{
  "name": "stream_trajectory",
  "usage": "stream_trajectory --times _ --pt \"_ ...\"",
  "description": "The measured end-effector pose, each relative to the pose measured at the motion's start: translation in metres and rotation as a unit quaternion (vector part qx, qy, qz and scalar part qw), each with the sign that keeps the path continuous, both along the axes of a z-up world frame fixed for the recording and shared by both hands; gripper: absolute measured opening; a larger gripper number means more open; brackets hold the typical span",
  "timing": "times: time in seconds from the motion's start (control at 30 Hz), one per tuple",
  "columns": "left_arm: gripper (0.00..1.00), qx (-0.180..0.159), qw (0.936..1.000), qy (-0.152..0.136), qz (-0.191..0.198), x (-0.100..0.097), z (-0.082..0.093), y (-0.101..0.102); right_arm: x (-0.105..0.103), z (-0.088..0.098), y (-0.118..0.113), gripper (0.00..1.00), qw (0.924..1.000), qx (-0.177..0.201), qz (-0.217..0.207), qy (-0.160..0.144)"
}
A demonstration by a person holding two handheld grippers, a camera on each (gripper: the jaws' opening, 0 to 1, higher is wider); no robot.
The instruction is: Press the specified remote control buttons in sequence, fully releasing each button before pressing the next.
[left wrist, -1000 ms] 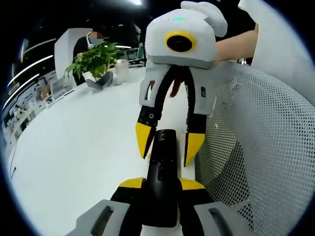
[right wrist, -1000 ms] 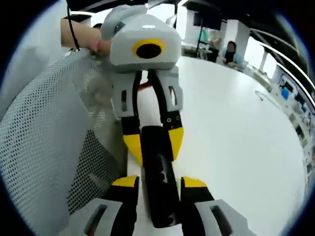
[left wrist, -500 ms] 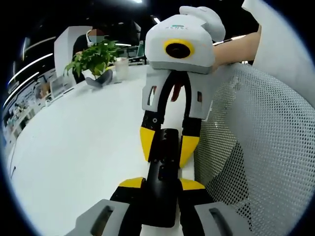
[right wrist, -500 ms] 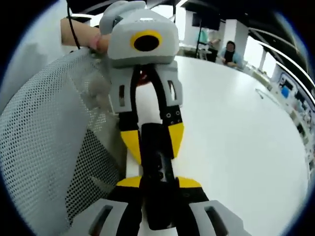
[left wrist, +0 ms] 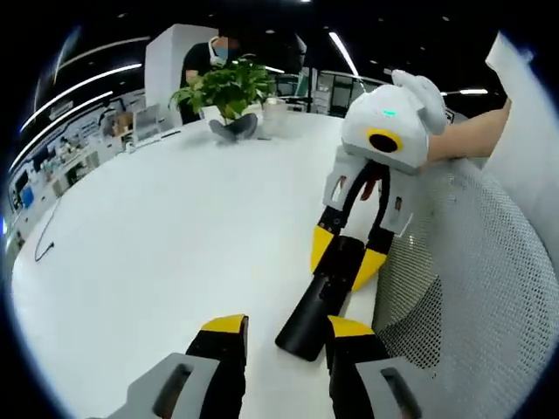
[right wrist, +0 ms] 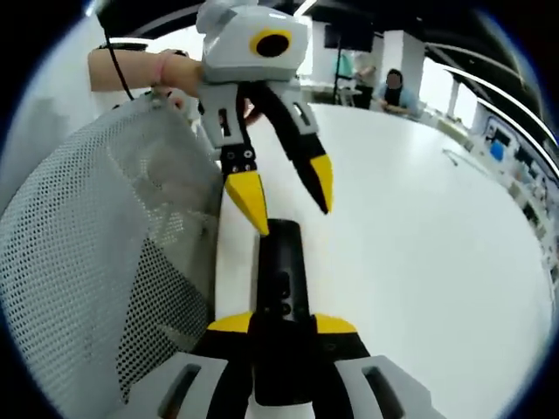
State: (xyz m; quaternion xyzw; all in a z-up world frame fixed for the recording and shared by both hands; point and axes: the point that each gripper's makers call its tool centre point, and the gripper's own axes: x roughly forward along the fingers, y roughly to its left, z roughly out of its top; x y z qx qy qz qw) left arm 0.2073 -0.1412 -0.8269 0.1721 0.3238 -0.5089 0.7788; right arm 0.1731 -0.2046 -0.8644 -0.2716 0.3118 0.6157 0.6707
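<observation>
A black remote control [left wrist: 316, 305] lies lengthwise on the white table [left wrist: 157, 227], near its edge. In the left gripper view my left gripper [left wrist: 286, 330] stands open, its jaws apart on either side of the remote's near end and not gripping it. The right gripper [left wrist: 347, 257] comes in from the upper right, shut on the remote's far end. In the right gripper view my right gripper [right wrist: 282, 325] is shut on the remote [right wrist: 279, 262]. Beyond it the left gripper [right wrist: 286, 194] hangs open, its yellow fingertips [right wrist: 249, 202] lifted off the remote.
A grey mesh chair back [left wrist: 472, 288] stands right beside the table edge and the remote, and also shows as mesh [right wrist: 96, 262] at the left. A potted plant [left wrist: 229, 87] and a jar [left wrist: 275, 118] sit at the far side. A person's hand [right wrist: 131, 70] holds the left gripper.
The right gripper has closed on the remote. The left gripper has opened, let go of the remote and pulled back and up from it.
</observation>
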Motion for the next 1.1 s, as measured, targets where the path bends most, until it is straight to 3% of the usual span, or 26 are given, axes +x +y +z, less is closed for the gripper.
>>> stream_trajectory --times 0.1,0.2,0.3,0.4,0.5,0.63,0.8,0.87,0.97,1.03,1.1 --pt "0.42 -0.026 0.9988 -0.021 0.036 0.008 0.02 0.013 0.0 0.0 0.0 0.21 1.0 0.002 -0.002 0.002" --pt "0.53 -0.068 0.9937 -0.039 0.081 0.013 0.041 0.021 0.0 0.0 0.001 0.21 1.0 0.005 -0.004 0.001" --pt "0.64 -0.12 0.9826 -0.063 0.128 0.016 0.063 0.027 0.001 -0.001 0.003 0.21 1.0 0.005 -0.002 -0.006" --pt "0.72 -0.153 0.97 -0.087 0.167 0.019 0.079 0.035 0.001 -0.001 0.003 0.21 1.0 0.006 -0.003 -0.005" --pt "0.75 -0.203 0.9533 -0.104 0.198 0.018 0.097 0.039 0.001 -0.001 0.003 0.21 0.9999 0.009 -0.004 -0.003" --pt "0.81 -0.278 0.9216 -0.153 0.224 0.017 0.126 0.047 0.001 0.0 0.003 0.21 0.9999 0.011 -0.004 -0.002" --pt "0.9 -0.274 0.9035 -0.216 0.249 0.017 0.137 0.062 0.002 0.0 0.004 0.21 0.9999 0.015 -0.005 -0.002" --pt "0.96 -0.278 0.8981 -0.218 0.262 0.017 0.138 0.064 0.002 0.0 0.005 0.21 0.9999 0.016 -0.005 -0.002" --pt "0.96 -0.302 0.8847 -0.182 0.305 0.017 0.136 0.068 0.003 0.0 0.005 0.21 0.9998 0.017 -0.005 -0.003" --pt "0.98 -0.294 0.8755 -0.202 0.325 0.019 0.138 0.074 0.003 0.0 0.005 0.21 0.9999 0.016 -0.004 -0.004" --pt "1.0 -0.272 0.8756 -0.221 0.333 0.019 0.137 0.076 0.003 0.0 0.005 0.21 0.9999 0.015 -0.004 -0.004"
